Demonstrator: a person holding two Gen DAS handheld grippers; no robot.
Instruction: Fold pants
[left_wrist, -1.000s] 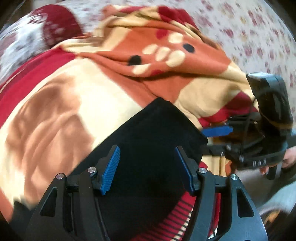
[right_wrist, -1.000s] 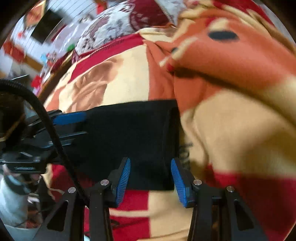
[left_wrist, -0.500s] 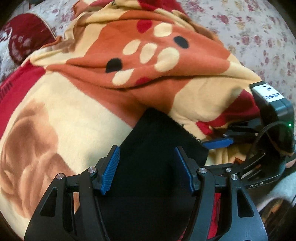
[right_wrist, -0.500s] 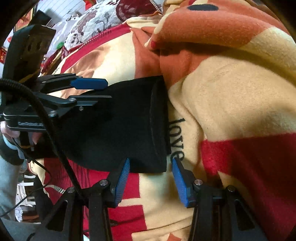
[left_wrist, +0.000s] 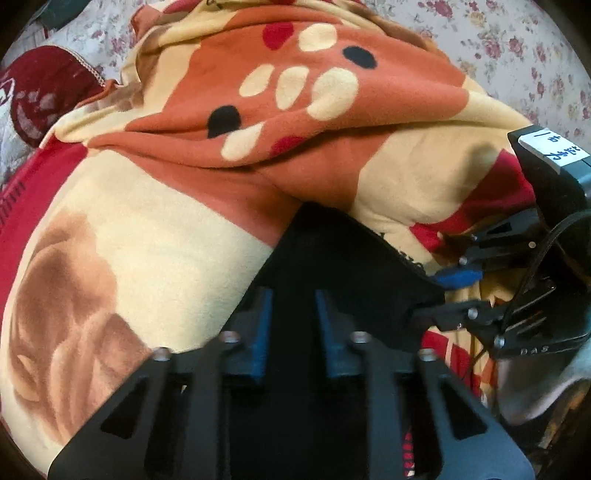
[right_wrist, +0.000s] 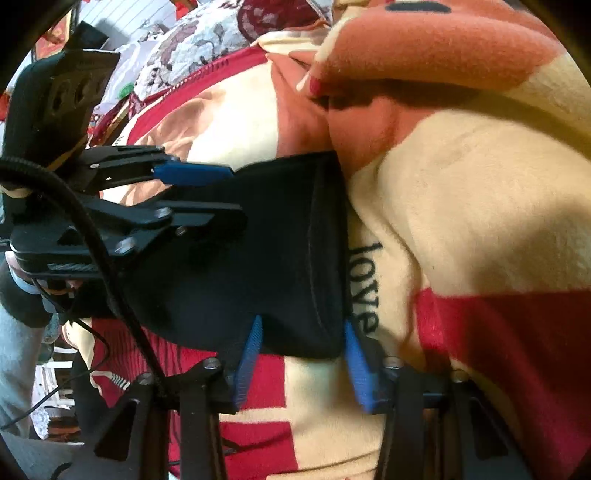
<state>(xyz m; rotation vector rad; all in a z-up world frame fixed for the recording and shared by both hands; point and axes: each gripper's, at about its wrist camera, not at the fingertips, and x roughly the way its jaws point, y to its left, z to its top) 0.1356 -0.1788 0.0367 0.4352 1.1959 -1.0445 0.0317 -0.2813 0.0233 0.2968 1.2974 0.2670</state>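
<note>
Bedding in cream, red and orange fills both views, and your one pair of black pants (right_wrist: 236, 258) lies on that blanket (left_wrist: 155, 236), already folded into a compact bundle. Your left gripper (left_wrist: 291, 325) has its jaws narrowed over the fabric, though I can't tell if they pinch it. Your right gripper (right_wrist: 301, 354) has its jaws spread around the bundle's near corner. You look set to grip; next, close both and fold over.
</note>
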